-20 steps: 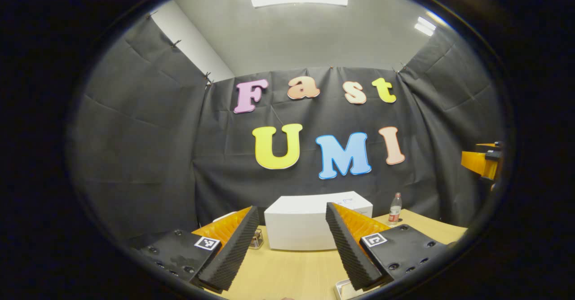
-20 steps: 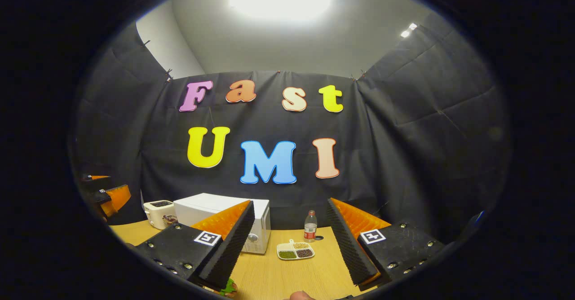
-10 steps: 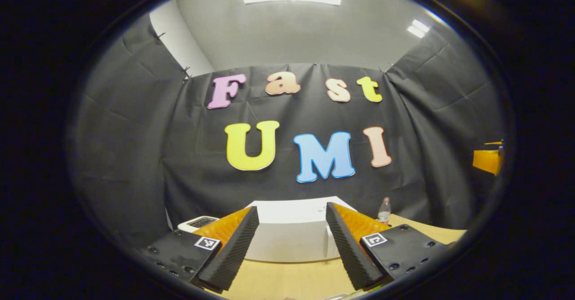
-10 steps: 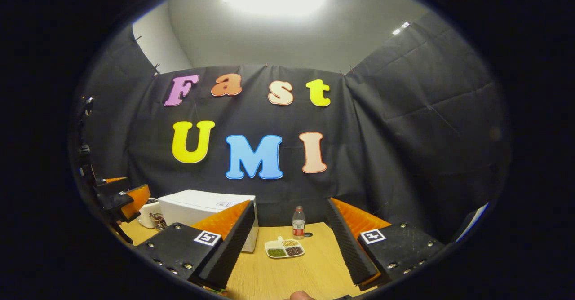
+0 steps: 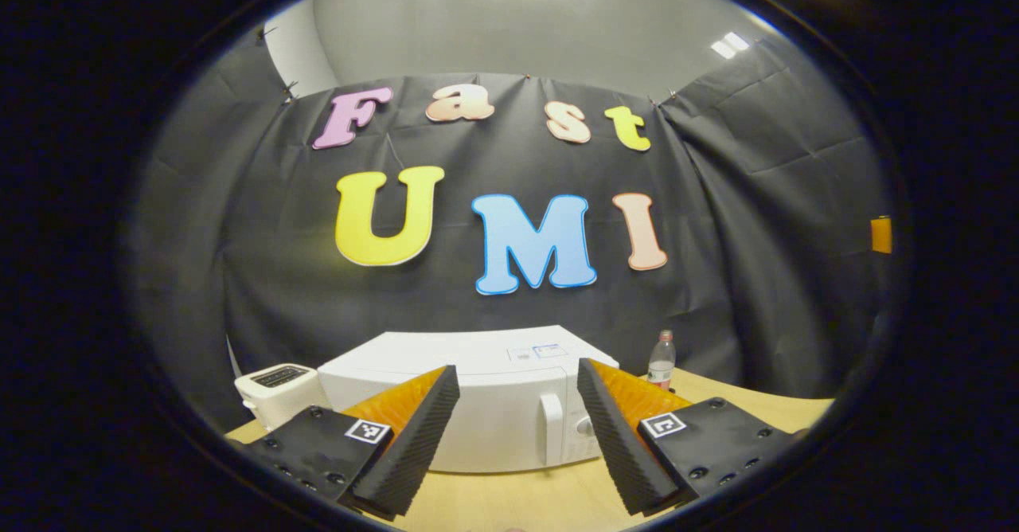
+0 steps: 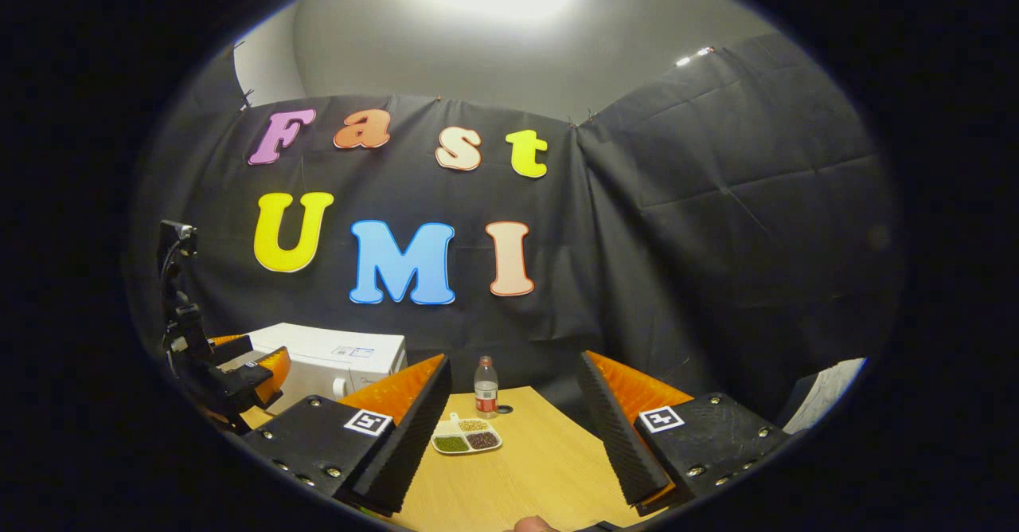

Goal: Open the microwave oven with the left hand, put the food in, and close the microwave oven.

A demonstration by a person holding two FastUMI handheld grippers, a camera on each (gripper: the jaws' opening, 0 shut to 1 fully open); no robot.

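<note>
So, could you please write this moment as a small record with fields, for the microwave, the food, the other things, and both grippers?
microwave: white box-shaped microwave oven, door shut, vertical handle at the door's right
food: white divided dish of grains on the wooden table, right of the microwave
bottle: clear plastic bottle upright behind the dish
toaster: white toaster left of the microwave
left gripper: fingers apart, empty, facing the microwave front, not touching
right gripper: fingers apart, empty, above the table

Recording booth: black cloth walls point(image 6: 716, 221), wooden table point(image 6: 525, 468), microwave point(image 5: 493, 412).
</note>
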